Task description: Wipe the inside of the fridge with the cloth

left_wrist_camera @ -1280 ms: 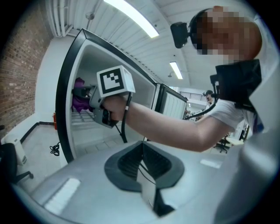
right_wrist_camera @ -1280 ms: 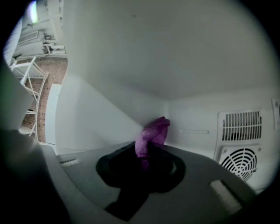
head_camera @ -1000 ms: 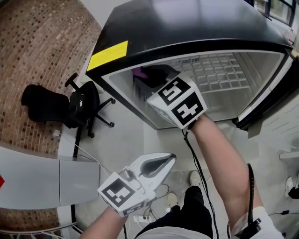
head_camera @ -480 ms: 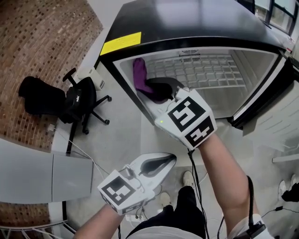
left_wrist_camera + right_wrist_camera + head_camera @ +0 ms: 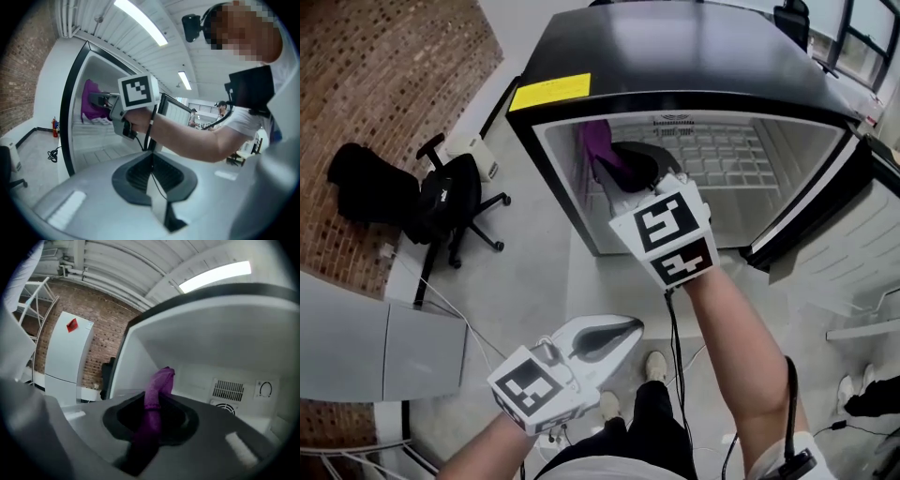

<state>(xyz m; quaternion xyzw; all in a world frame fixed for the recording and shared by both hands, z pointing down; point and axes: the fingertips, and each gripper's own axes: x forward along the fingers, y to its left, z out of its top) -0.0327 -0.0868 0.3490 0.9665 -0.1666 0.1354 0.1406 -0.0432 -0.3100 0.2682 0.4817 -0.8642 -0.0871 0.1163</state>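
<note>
Gripping the purple cloth (image 5: 159,380), my right claw (image 5: 152,430) is clenched on it. The soft fabric stands bunched and rope-like from between the jaws. In the head view, cloth and claw sit at upper centre, inside the fridge (image 5: 694,56), near its left wall. Fridge materials: glossy black top, smooth white liner, white grid shelf (image 5: 722,159). My left claw (image 5: 628,330) is at lower centre, outside the fridge — jaws fully together, nothing between them.
</note>
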